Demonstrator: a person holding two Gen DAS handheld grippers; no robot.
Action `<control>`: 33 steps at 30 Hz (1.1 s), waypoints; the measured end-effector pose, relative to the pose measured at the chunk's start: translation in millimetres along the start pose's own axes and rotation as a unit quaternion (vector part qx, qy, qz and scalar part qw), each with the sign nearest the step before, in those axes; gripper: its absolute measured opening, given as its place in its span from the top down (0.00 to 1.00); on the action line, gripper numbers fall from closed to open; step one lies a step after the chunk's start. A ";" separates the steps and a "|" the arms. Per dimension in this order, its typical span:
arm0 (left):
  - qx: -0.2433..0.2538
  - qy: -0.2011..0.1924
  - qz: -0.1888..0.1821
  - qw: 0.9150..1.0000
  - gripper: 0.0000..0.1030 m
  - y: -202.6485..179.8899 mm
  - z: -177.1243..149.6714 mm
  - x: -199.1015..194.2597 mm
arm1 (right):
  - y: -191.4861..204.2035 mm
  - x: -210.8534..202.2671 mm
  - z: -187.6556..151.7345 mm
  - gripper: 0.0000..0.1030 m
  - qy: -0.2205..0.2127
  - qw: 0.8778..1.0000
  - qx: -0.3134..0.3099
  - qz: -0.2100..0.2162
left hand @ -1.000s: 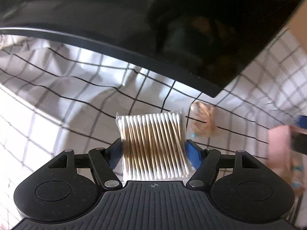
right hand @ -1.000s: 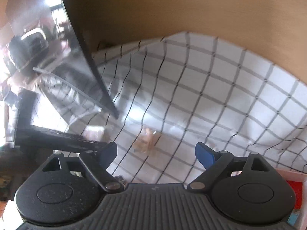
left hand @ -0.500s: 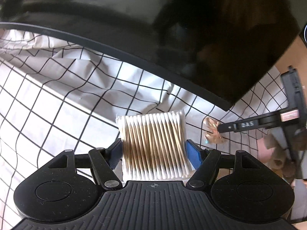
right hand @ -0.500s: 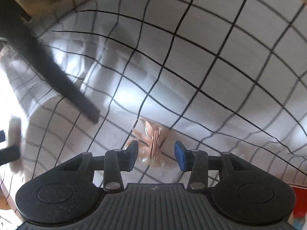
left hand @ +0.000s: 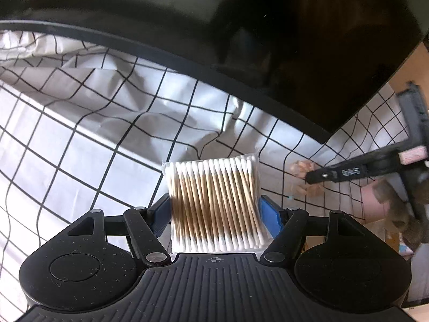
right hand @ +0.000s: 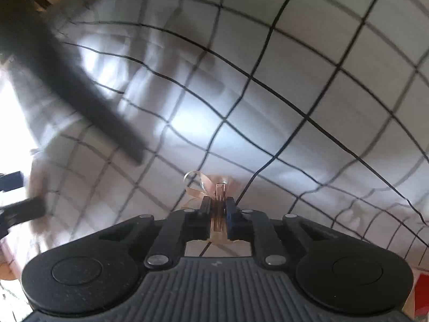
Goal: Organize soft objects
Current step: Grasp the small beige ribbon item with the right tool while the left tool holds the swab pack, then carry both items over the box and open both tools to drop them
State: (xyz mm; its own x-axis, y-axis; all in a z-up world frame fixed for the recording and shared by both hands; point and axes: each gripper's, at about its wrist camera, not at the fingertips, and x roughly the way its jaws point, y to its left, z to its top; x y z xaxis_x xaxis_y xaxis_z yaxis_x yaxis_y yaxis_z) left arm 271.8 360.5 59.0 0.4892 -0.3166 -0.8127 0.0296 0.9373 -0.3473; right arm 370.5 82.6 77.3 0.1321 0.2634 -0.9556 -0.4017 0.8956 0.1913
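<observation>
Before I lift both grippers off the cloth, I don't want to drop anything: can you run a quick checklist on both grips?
1. Left gripper shut on the swab pack: ok, a pad presses each side.
2. Pack centred between the fingers: ok.
3. Right gripper shut on the small packet: ok, its jaws have just been closing and now pinch it.
4. Packet held securely: cannot tell, only a thin clear edge sits between the pads and the frame is blurred.
5. Checked cloth free of the right pads: cannot tell.
6. Grippers apart: ok, the right one is off to the side in the left view.
</observation>
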 end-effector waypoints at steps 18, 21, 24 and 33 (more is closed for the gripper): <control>0.072 -0.053 0.002 0.996 0.27 -100.8 -41.7 -127.4 | 30.9 -217.5 -148.2 0.90 -0.225 0.973 -0.038 0.032; 0.092 -0.054 -0.011 0.994 0.27 -131.7 -49.1 -129.6 | 15.8 -234.0 -180.9 0.90 -0.250 0.968 -0.029 0.018; 0.108 -0.043 -0.033 0.993 0.27 -168.5 -55.3 -122.3 | -7.2 -243.1 -209.1 0.90 -0.269 0.963 -0.006 0.006; 0.160 0.020 -0.099 0.982 0.27 -291.0 -60.1 -64.3 | -97.8 -255.8 -296.3 0.90 -0.327 0.938 0.104 -0.051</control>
State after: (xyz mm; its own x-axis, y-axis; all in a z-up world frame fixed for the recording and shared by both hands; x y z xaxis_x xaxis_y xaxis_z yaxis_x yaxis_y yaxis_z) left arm 179.3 99.4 184.2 0.4120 -0.4967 -0.7639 0.3959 0.8527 -0.3409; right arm 107.4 -178.6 236.6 0.7150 0.2753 -0.6426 -0.1808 0.9607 0.2104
